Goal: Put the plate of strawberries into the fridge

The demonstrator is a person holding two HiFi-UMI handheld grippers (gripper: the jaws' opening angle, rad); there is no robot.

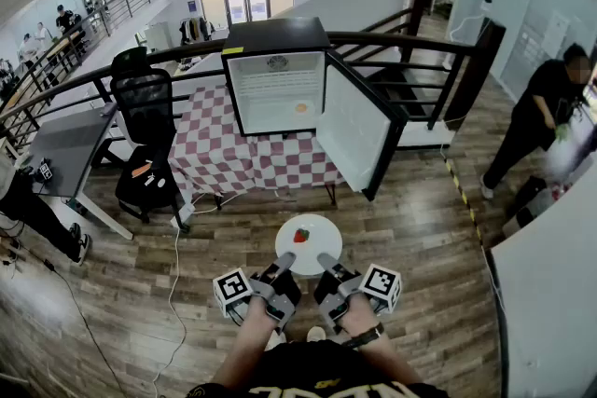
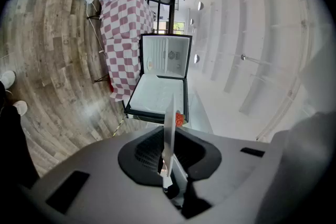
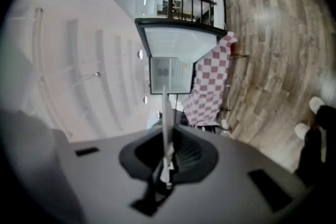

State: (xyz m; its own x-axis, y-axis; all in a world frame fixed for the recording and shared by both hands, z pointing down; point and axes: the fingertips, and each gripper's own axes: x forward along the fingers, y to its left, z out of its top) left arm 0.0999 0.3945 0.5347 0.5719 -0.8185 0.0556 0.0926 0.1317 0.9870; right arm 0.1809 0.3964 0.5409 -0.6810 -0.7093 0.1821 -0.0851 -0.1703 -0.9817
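Note:
A white plate with one red strawberry on it hangs level above the wooden floor, in front of me. My left gripper is shut on its near left rim and my right gripper is shut on its near right rim. In the left gripper view the plate shows edge-on between the jaws, with the strawberry beyond. The right gripper view shows the same plate edge-on. Ahead, a small black fridge stands on a checkered table; its door is swung open to the right.
A black office chair with a bag on it stands left of the table, beside a grey desk. A dark railing runs behind the fridge. A person stands at the right, near a white counter. A white cable lies on the floor.

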